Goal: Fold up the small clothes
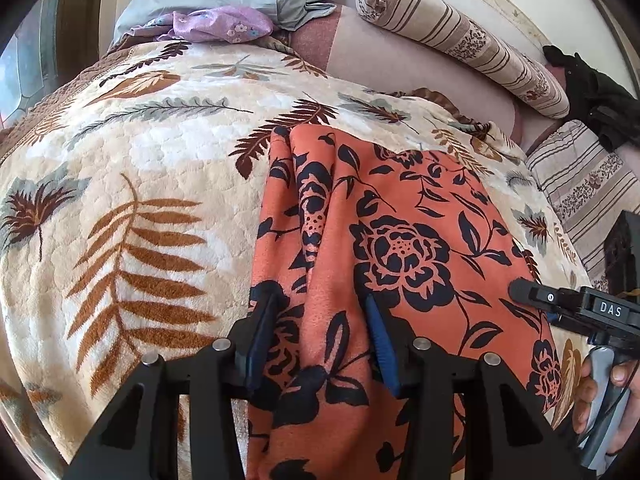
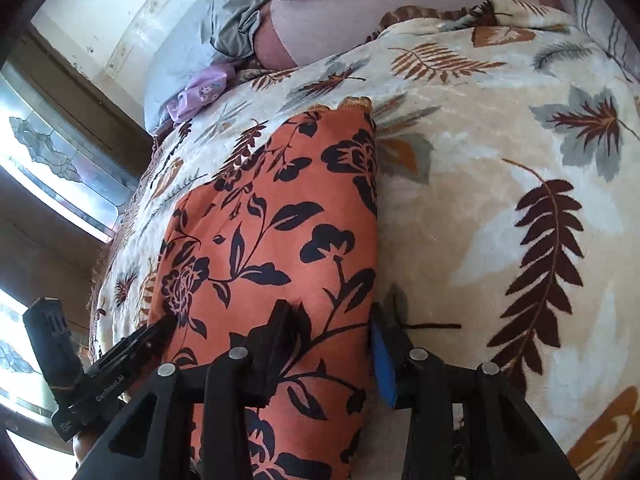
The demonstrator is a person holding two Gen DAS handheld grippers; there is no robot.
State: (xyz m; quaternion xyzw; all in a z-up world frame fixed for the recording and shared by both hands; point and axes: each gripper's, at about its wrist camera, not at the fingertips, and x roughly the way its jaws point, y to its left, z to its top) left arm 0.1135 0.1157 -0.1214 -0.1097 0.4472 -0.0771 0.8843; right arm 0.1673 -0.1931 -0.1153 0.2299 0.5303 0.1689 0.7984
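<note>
Nearest the left wrist camera stands the left hand-held gripper, its two blue-padded fingers set partly apart with a raised ridge of the orange floral garment running up between them. Whether the pads actually press that ridge I cannot tell: cloth fills the gap, but the contact is not clear. In the right wrist view the right hand-held gripper stands wide, straddling the garment's right-hand edge: its dark finger lies over the orange cloth, its blue-padded finger sits just off the edge, over the leaf-print blanket. Nothing looks pinched there.

The garment lies on the blanket-covered bed as a long, narrow strip running away from both cameras. Its right edge, seen from the right wrist, is rounded and thick, which reads as a fold already made lengthwise. Toward its left side in the left view a lengthwise pleat or wrinkle rises, so that side is not yet smooth. My judgement is that the lengthwise narrowing is done or nearly done, and the crosswise folds that would make a compact packet remain, along with flattening the ridge.

Both grippers sit at the near end of the strip, the left toward its left part, the right at its right edge. A person's hand holds the right tool's grip. A purple cloth lies near the pillows, well apart.
</note>
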